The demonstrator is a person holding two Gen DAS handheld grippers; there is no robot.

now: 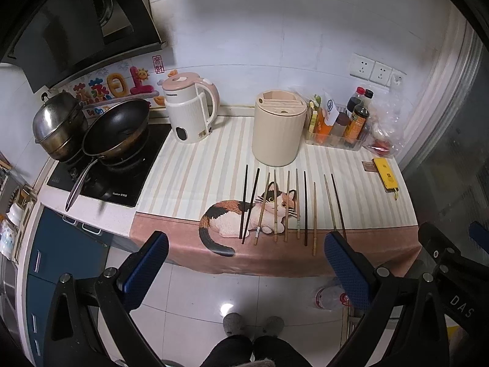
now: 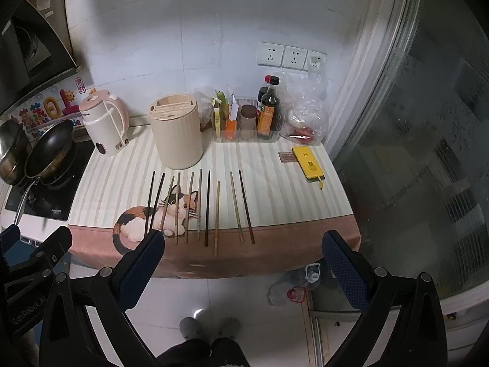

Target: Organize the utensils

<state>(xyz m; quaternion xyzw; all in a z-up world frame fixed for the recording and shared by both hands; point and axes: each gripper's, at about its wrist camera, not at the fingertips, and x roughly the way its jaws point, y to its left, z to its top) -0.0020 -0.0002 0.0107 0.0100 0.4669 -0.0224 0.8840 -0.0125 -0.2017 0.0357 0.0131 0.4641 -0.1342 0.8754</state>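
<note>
Several chopsticks lie side by side on a striped cat-print mat, some dark, some pale wood; they also show in the right wrist view. Behind them stands a cream round utensil holder with slots on top, also in the right wrist view. My left gripper is open and empty, held in front of the counter edge, short of the chopsticks. My right gripper is open and empty, at the same distance, to the right of the left one.
A pink-white kettle stands left of the holder. A wok and steel pot sit on the hob at far left. A tray of condiment bottles and a yellow power bank are at the right. A glass door borders the right.
</note>
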